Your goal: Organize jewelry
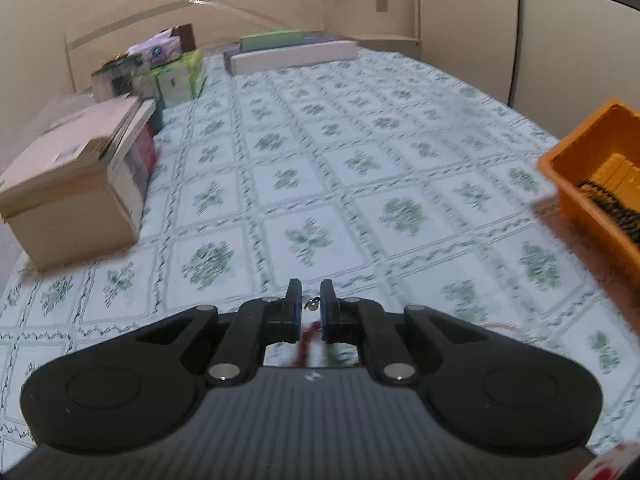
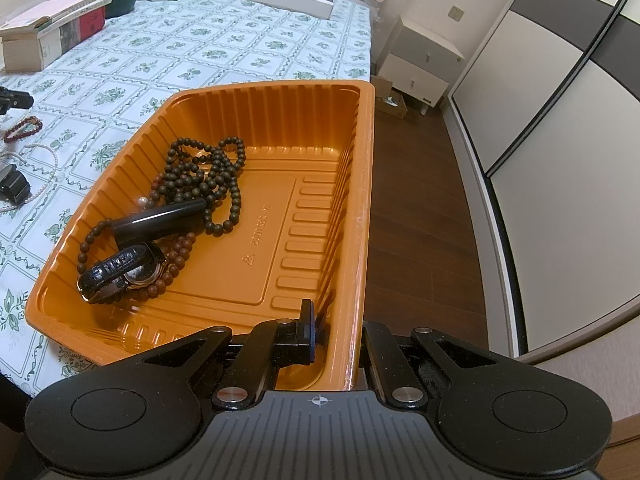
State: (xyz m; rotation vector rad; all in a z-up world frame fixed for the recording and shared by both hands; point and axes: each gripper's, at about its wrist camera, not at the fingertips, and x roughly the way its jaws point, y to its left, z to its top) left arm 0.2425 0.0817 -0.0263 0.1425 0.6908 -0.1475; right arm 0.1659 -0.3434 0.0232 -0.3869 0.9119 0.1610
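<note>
Orange plastic tray [image 2: 248, 280], light and flexible, overhangs the worktop's right edge, its rim pinched by the right hand-held gripper [image 2: 336, 328]; left hand-held gripper [image 1: 310, 306], nearly closed, pinches a limp reddish bracelet [image 1: 306, 340].

**Colours on the bed**

The bedcover [image 2: 240, 64] is pale white with green flower squares. The tray [image 2: 280, 248] is orange and ribbed. In it lie dark brown beads [image 2: 208, 176], reddish-brown beads [image 2: 176, 256] and a black watch [image 2: 120, 276]. The floor [image 2: 420, 208] is dark brown wood.
</note>
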